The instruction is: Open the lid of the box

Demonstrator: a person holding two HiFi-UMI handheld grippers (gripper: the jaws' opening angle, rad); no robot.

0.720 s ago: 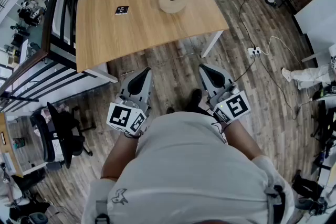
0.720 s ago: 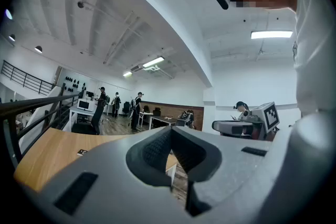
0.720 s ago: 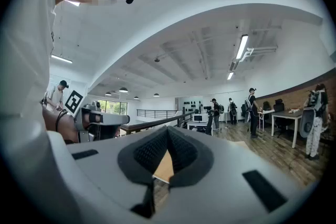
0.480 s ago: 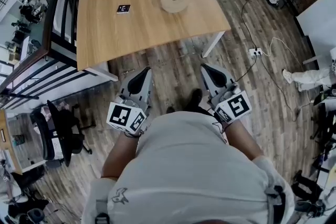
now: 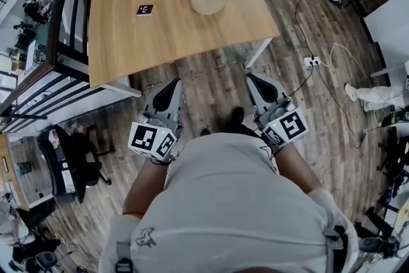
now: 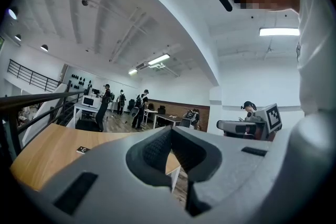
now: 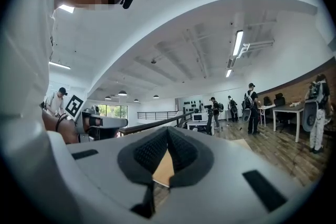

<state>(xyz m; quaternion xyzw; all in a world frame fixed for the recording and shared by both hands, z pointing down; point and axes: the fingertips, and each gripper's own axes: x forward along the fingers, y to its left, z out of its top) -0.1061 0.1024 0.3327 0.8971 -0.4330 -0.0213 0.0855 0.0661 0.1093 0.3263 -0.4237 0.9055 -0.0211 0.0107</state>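
The round, flat, light wooden box [image 5: 209,0] with a hole in its lid lies on the far right part of the wooden table [image 5: 128,41]. A small black-and-white marker tile [image 5: 145,10] lies to its left. My left gripper [image 5: 176,82] and right gripper [image 5: 252,78] are held close to my body over the floor, short of the table's near edge, both pointing at it. Both are shut with nothing between their pads. In the left gripper view the left gripper [image 6: 170,131] shows closed jaws, the table [image 6: 42,157] beyond. The right gripper [image 7: 167,131] looks the same.
A power strip [image 5: 311,61] with cables lies on the wooden floor to the right. A black railing [image 5: 67,35] runs along the table's left side, with an office chair [image 5: 70,160] below it. Someone's legs [image 5: 377,93] show at the right edge. People stand at far desks [image 6: 123,107].
Both grippers stay shut near my body and have hardly moved. The head view has shifted a little, so the table sits slightly further left and higher.
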